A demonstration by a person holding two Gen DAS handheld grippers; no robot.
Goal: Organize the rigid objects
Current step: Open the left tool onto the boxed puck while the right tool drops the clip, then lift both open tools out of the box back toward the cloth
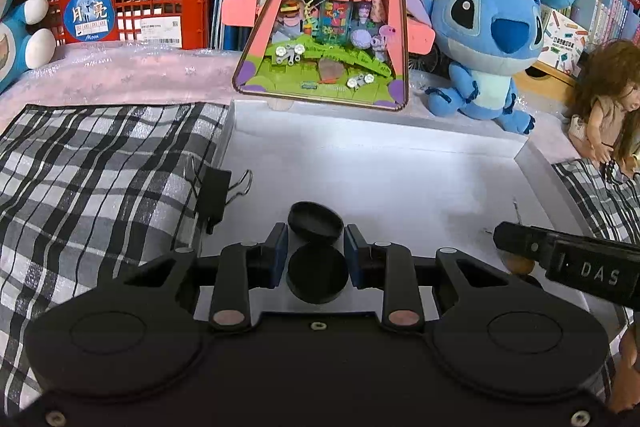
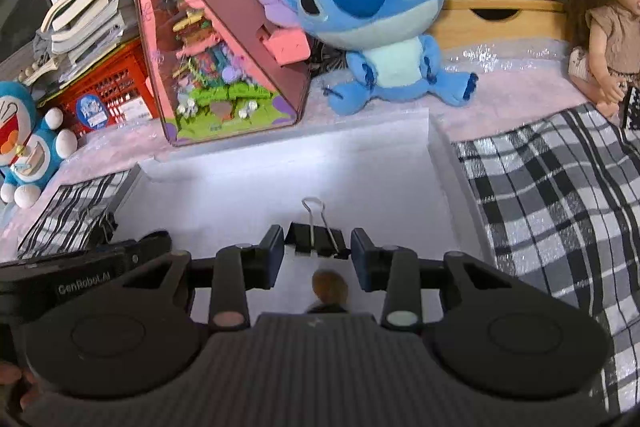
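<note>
Bookshelf-backed white tray (image 1: 400,155) mostly bare; left gripper (image 1: 316,239) clenched on black round cap (image 1: 316,223), right gripper (image 2: 317,247) grasping binder clip (image 2: 316,241), neither yet placed.

Blue Stitch plush (image 2: 372,15) sits beside pink triangular diorama (image 1: 332,23); doll (image 2: 604,23) far right. Red crate (image 1: 128,7) under stacked books; plaid cloth (image 1: 92,179) either side.

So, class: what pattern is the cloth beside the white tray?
Black, white and grey plaid cloth, clearest in the right wrist view.
</note>
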